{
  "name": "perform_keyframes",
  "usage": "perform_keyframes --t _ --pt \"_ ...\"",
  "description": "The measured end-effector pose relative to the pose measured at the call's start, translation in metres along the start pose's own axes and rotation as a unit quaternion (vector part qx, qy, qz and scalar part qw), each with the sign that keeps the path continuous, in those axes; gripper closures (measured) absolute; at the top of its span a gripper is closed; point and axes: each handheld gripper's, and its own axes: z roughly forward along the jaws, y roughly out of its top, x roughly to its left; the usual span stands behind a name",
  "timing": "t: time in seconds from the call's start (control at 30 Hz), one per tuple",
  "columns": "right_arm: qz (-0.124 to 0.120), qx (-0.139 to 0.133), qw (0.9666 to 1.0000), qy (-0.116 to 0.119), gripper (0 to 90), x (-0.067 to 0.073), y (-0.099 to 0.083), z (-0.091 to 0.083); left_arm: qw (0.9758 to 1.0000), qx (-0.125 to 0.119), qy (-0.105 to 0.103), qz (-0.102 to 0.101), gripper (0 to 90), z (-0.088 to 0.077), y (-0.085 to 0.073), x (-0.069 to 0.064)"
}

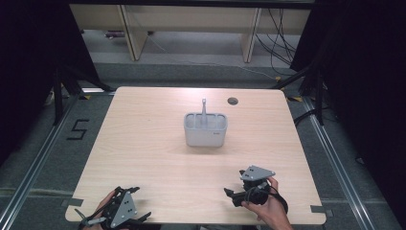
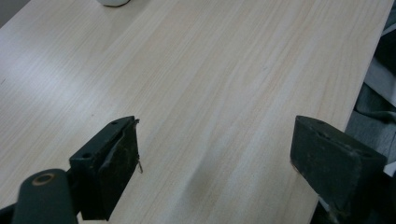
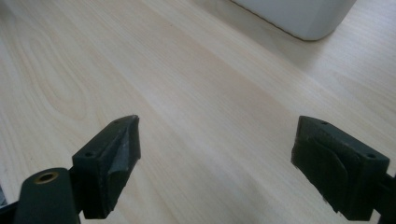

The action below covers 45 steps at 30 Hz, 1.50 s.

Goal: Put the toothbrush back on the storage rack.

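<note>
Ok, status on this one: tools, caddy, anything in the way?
Left tool open, empty. Right tool open, empty. Grey caddy mid-table, utensil upright inside. Path clear.

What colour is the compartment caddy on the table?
Light grey caddy; the high view shows it best.

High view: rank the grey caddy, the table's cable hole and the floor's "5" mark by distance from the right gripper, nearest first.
From the right gripper, jaws open, at the table's near right:
1. Grey caddy, mid-table, just beyond and left of it.
2. Cable hole, far edge of the table, behind the caddy.
3. "5" mark, on the floor, off the table's left side.
</note>
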Motion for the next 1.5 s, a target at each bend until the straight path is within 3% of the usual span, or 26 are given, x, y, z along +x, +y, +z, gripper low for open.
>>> perform_keyframes --t 0.1,0.13,0.2,0.23,0.3,0.37,0.5,0.7,0.77,0.83,0.97,1.03,1.07,1.2,1.5 --pt "0.005 0.001 1.0000 -0.002 16.1 0.000 -0.003 -0.004 1.0000 -0.005 0.000 -0.006 15.0 0.001 -0.001 0.000" --pt "0.011 0.000 0.9999 -0.008 16.1 0.001 -0.005 -0.005 1.0000 0.002 -0.001 0.000 15.0 0.001 0.000 0.000" --pt "0.000 -0.003 0.9999 -0.010 16.1 0.000 -0.007 -0.007 1.0000 0.000 0.002 0.000 15.0 0.001 0.000 0.000" --pt "0.010 0.002 1.0000 -0.001 16.1 0.001 -0.009 -0.007 1.0000 0.000 0.000 -0.001 14.9 0.001 0.000 0.000" --pt "0.014 0.009 0.9999 -0.004 16.2 0.002 -0.011 -0.009 1.0000 0.001 -0.001 -0.002 14.9 0.001 0.000 0.000" --pt "0.005 0.007 1.0000 -0.004 16.3 0.001 -0.013 -0.010 0.9999 0.005 0.013 0.005 15.0 0.002 0.000 0.000" --pt "0.009 0.011 0.9999 -0.007 16.4 0.000 -0.017 -0.012 1.0000 0.002 -0.001 0.001 14.9 0.001 0.000 0.000" --pt "0.019 0.010 0.9996 -0.018 16.4 0.000 -0.022 -0.017 1.0000 0.003 0.004 0.004 14.9 0.001 0.000 0.000" --pt "0.018 0.012 0.9997 -0.011 16.4 0.000 -0.023 -0.016 1.0000 0.002 0.006 0.001 14.9 0.002 0.000 -0.001" --pt "0.021 0.015 0.9996 -0.013 16.4 0.001 -0.024 -0.016 1.0000 0.000 -0.002 0.001 14.9 0.001 0.000 0.000" --pt "0.008 0.015 0.9998 -0.009 16.5 0.000 -0.024 -0.015 1.0000 0.003 0.001 0.003 15.0 0.001 0.000 0.000" --pt "0.016 0.019 0.9996 -0.014 16.5 0.001 -0.024 -0.016 1.0000 0.003 -0.002 0.004 14.9 0.000 0.000 0.000" --pt "0.010 0.016 0.9998 -0.011 16.5 0.000 -0.024 -0.016 1.0000 -0.002 0.008 0.000 14.9 0.001 0.000 0.000" --pt "0.014 0.019 0.9997 -0.010 16.5 0.000 -0.024 -0.015 1.0000 0.001 -0.001 0.003 14.9 0.000 0.000 0.000" --pt "0.009 0.020 0.9997 -0.013 16.7 0.000 -0.025 -0.014 1.0000 -0.003 0.008 0.000 14.9 0.001 0.000 0.000"
